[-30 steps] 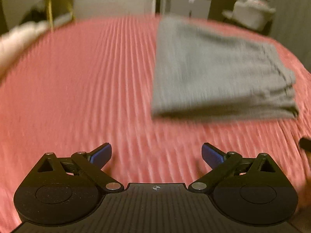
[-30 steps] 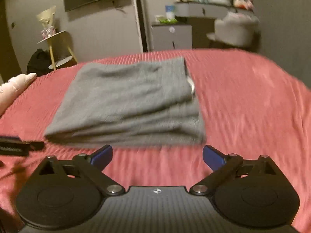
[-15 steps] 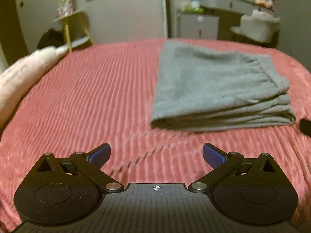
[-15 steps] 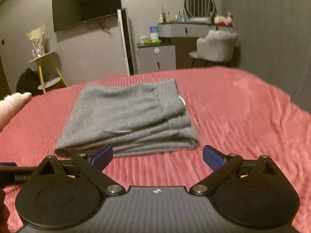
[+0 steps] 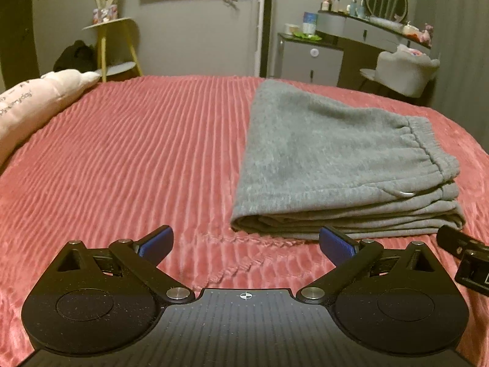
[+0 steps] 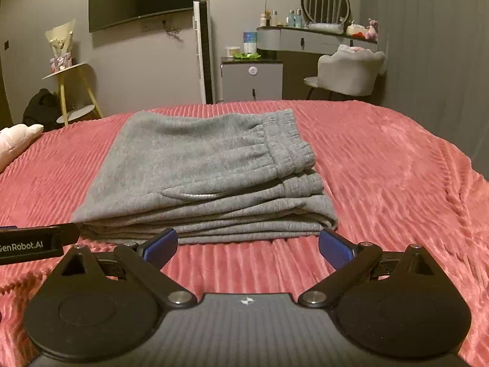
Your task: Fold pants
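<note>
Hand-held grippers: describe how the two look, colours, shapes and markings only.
The left hand-held gripper and right hand-held gripper match: black ribbed bodies, round black discs, angled black link arms with silver pivot pins, blue finger pads, a small crosshair mark. White "GenRobot.AI" lettering shows on the left one's side. No cables or sleeves visible.

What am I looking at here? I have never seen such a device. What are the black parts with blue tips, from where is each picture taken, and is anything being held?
There is no robot. A person holds a two-finger tool in each hand, and a camera on each tool looks forward along its fingers. The left hand-held gripper appears at the bottom of its own picture, and the right hand-held gripper likewise. The blue tips are the finger pads. Both stand open and hold nothing. In front of them, grey pants lie folded in a neat stack on a bed with a red ribbed blanket. A pink pillow lies at the left edge.
</note>
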